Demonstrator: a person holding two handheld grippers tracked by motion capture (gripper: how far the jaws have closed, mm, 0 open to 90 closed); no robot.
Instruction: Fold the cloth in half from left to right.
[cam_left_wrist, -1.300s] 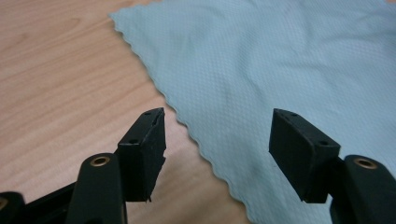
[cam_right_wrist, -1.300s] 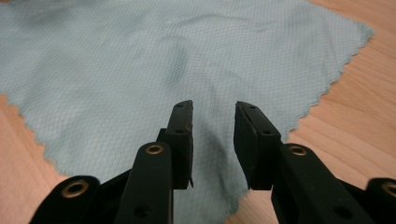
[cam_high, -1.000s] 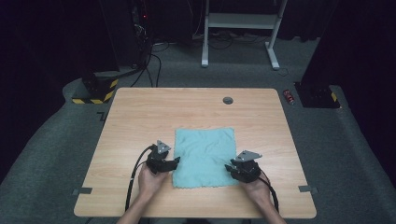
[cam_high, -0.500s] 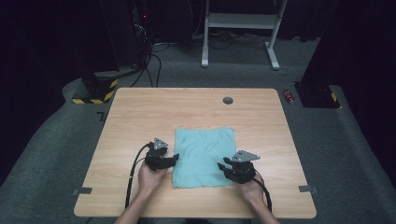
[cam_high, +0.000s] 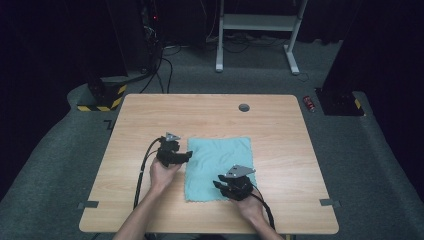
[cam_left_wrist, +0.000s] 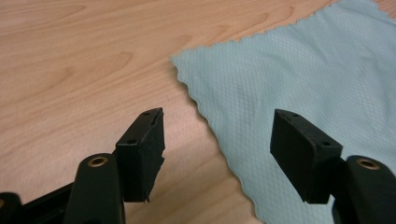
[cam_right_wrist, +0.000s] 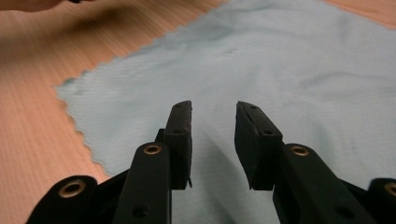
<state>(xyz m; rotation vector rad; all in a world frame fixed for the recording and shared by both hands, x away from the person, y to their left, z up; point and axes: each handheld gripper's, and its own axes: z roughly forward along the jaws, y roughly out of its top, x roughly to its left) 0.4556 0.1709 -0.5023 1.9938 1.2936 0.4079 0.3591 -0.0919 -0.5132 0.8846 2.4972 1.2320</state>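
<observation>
A teal cloth (cam_high: 217, 160) lies flat on the middle of the wooden table (cam_high: 280, 135). My left gripper (cam_high: 188, 155) sits at the cloth's left edge with its jaws pointing right. In the left gripper view the left gripper (cam_left_wrist: 217, 116) is wide open, straddling the scalloped edge of the cloth (cam_left_wrist: 303, 60) just above the wood. My right gripper (cam_high: 218, 184) hovers over the cloth's near part, pointing left. Seen in the right gripper view, the right gripper (cam_right_wrist: 213, 106) has a narrow gap between its jaws and nothing in it; the cloth (cam_right_wrist: 280, 56) lies beneath.
A small dark round cap (cam_high: 244, 107) is set in the table near its far edge. Grey tape tabs (cam_high: 88, 204) mark the near corners. A red object (cam_high: 311, 103) lies on the floor at the right. Cables trail from both grippers toward the near edge.
The right gripper has slid left over the cloth's near part. The left gripper has moved farther up along the cloth's left edge. The cloth lies as before.
</observation>
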